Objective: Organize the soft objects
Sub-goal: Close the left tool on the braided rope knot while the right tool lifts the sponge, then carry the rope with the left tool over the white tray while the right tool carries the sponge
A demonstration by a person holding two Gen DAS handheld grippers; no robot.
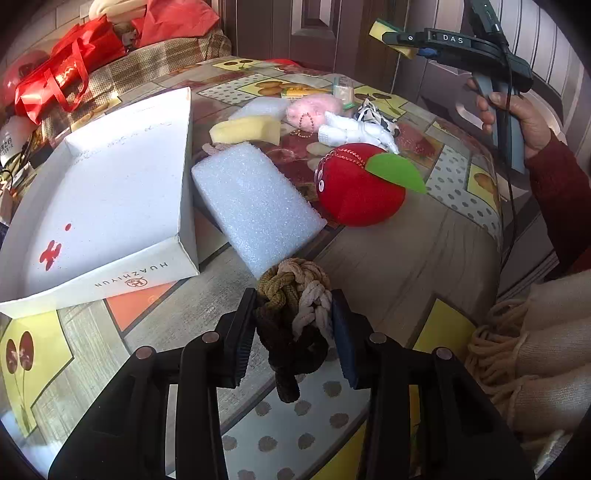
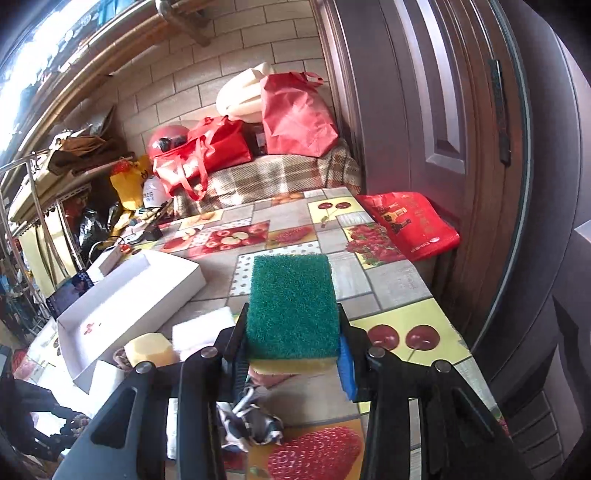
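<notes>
My left gripper (image 1: 293, 299) is shut on a braided rope knot (image 1: 291, 280) in brown, olive and cream, low over the table near me. Just beyond it lie a white foam block (image 1: 255, 203) and a red plush apple (image 1: 354, 188). An open white box (image 1: 110, 192) sits to the left. My right gripper (image 2: 292, 314) is shut on a green-topped yellow scouring sponge (image 2: 291, 302), held in the air above the table. In the left wrist view that sponge (image 1: 378, 27) shows at the top right, lifted high by a hand.
Farther back lie a yellow sponge (image 1: 245, 129), a pink plush (image 1: 314, 107), a white plush figure (image 1: 354, 134) and a black-and-white toy (image 2: 251, 424). Red bags (image 2: 295, 114) are piled on a plaid bench behind the table. A door stands close on the right.
</notes>
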